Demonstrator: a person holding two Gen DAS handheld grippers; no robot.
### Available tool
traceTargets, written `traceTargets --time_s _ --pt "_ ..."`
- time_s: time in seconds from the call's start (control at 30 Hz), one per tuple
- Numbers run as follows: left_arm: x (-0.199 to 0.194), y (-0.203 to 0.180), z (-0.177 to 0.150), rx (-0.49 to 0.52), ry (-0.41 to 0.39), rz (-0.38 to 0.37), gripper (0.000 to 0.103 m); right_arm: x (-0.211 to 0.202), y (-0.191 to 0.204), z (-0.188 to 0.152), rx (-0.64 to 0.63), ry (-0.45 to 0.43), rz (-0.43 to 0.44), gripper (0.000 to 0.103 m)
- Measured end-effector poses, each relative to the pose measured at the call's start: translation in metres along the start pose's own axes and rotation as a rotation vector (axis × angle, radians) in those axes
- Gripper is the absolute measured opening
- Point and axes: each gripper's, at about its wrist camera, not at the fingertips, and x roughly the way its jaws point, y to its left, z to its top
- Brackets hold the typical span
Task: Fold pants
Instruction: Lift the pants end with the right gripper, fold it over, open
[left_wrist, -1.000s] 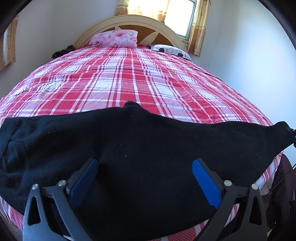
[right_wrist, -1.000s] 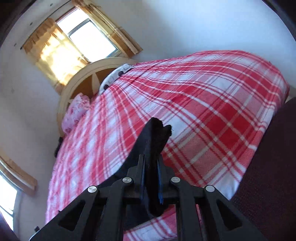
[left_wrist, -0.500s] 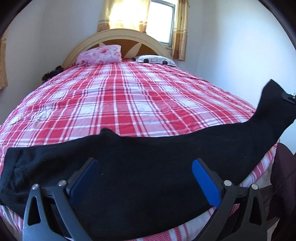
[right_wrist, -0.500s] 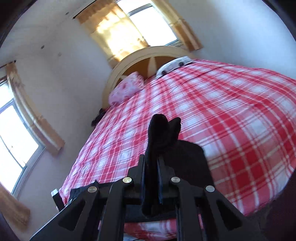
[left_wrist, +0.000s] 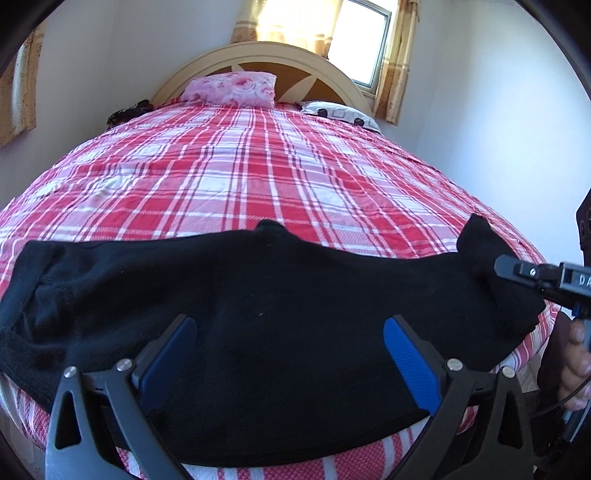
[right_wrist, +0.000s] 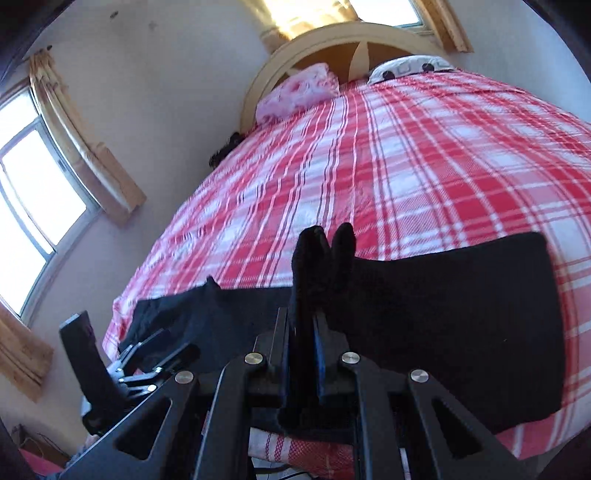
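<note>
From your left wrist: your left gripper (left_wrist: 288, 354) gapes wide above the black pants (left_wrist: 258, 295) on the checked bed (left_wrist: 258, 166); "DA" shows on the other tool.

From your right wrist: your right gripper (right_wrist: 303, 328) pinches a pants fold.

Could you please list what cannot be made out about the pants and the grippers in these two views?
- Left wrist view: the near edge of the black pants is hidden behind the open left gripper.
- Right wrist view: the pinched bit of cloth sits hidden between the right gripper pads.
- Both views: waistband or leg end, too dark to tell.
</note>
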Motion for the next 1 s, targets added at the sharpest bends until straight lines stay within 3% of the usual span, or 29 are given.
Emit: traceTargets --time_s 0.47,0.6,0.63,0.7,0.83,1.0 --pt "0.005 -0.005 -0.008 0.005 0.027 -0.018 0.103 0.059 0.034 -0.033 -0.184 0.124 -0.050 0.011" --pt "0.006 -0.011 -0.007 0.017 0.035 -0.037 0.103 0.071 0.031 -0.039 -0.200 0.150 -0.038 0.017" --pt "0.005 -0.013 -0.006 0.023 0.033 -0.041 0.103 0.069 0.030 -0.038 -0.202 0.150 -0.030 0.022" --pt "0.004 -0.021 -0.004 0.047 0.029 -0.054 0.103 0.061 0.031 -0.036 -0.219 0.168 -0.015 0.056" --pt "0.008 -0.038 0.003 0.080 0.044 -0.102 0.103 0.014 0.022 -0.031 -0.277 0.095 -0.055 0.058" --pt "0.015 -0.071 0.011 0.165 0.039 -0.114 0.103 -0.046 -0.029 -0.019 -0.220 -0.026 -0.209 0.058"
